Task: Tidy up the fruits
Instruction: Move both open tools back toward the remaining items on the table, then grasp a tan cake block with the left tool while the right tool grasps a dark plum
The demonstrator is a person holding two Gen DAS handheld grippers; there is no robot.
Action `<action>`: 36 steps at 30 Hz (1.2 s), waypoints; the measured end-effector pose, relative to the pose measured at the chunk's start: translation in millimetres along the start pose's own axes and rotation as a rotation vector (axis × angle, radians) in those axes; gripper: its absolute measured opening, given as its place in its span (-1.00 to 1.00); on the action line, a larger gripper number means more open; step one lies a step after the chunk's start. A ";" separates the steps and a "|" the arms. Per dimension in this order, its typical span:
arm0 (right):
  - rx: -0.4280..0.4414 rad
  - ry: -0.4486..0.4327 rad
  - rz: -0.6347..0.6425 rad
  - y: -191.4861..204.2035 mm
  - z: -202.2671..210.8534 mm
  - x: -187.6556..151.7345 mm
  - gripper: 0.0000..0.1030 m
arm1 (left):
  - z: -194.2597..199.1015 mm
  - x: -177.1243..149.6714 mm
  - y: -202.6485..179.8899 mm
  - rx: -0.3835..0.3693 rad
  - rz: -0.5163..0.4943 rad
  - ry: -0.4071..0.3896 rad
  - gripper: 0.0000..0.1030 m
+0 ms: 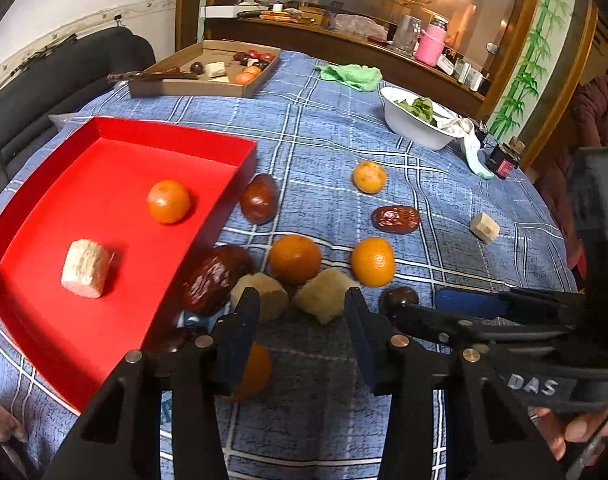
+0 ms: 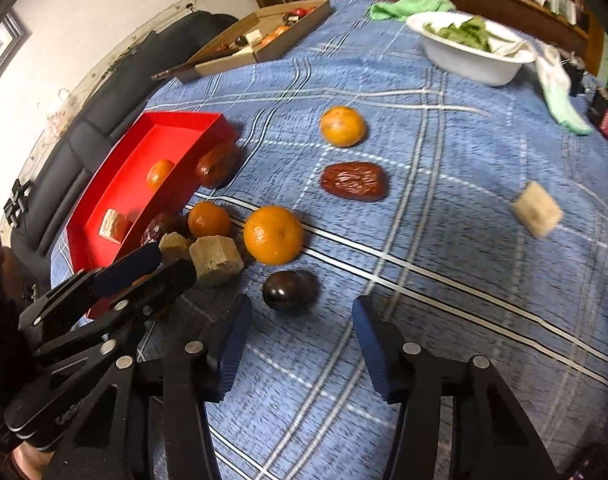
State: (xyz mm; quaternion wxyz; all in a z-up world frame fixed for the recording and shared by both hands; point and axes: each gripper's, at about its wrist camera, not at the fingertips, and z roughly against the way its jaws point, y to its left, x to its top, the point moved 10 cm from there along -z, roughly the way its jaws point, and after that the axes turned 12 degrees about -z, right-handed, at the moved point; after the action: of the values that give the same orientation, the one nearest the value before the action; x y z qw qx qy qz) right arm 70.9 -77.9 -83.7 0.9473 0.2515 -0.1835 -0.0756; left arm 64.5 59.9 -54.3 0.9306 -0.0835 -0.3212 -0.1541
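On the blue checked cloth (image 2: 444, 208): oranges, dates, pale cubes and a dark plum are scattered beside a red tray (image 1: 56, 264).
Tray: one orange (image 1: 168, 201) and one pale cube (image 1: 86, 268) are already held inside it.
Left gripper (image 1: 302, 304): spread wide and empty, poised over two pale cubes (image 1: 322, 292) that lie close together just off the tray's near corner.
Right gripper (image 2: 300, 312): spread wide and empty, with the dark plum (image 2: 290, 290) just ahead, between its tips.
Half-hidden fruit: something orange (image 1: 256, 372) is glimpsed under the left finger, probably another orange.
Handling, plum: judged smooth, round and apt to roll; it would best be taken across its widest part, gently.
Handling, cubes: judged light and crumbly; flat opposite faces would be the hold.
Handling, dates (image 2: 354, 181): wrinkled and soft, so a grip across the short width is advised.
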 end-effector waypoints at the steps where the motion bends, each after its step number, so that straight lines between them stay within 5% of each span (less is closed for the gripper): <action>1: 0.003 0.011 0.006 1.4 -4.4 -0.5 0.09 | 0.5 -0.8 0.2 0.001 -0.004 0.001 -0.19; 3: 0.004 0.005 0.039 6.1 -9.5 1.0 0.07 | 1.0 -2.4 -0.8 0.003 -0.013 0.005 -0.19; 5: -0.003 0.005 0.065 8.5 -11.2 3.0 -0.47 | 1.1 -2.1 -2.4 0.000 -0.013 0.003 -0.19; 16: -0.016 -0.010 -0.003 -17.5 6.3 11.1 -0.47 | -12.4 5.7 -31.4 -0.031 -0.022 0.036 -0.27; 26: -0.003 -0.028 0.004 -16.5 16.3 12.7 -0.47 | -22.6 5.7 -23.6 0.084 0.002 0.066 -0.28; 36: 0.005 -0.041 0.014 -12.9 24.2 13.5 -0.47 | -35.5 8.9 -20.5 0.094 -0.008 0.081 -0.27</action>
State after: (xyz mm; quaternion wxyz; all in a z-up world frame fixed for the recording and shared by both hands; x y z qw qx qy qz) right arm 73.4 -103.1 -66.5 0.9432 0.2507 -0.2050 -0.0736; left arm 84.4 29.6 -75.2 0.9451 -0.0323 -0.2905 -0.1459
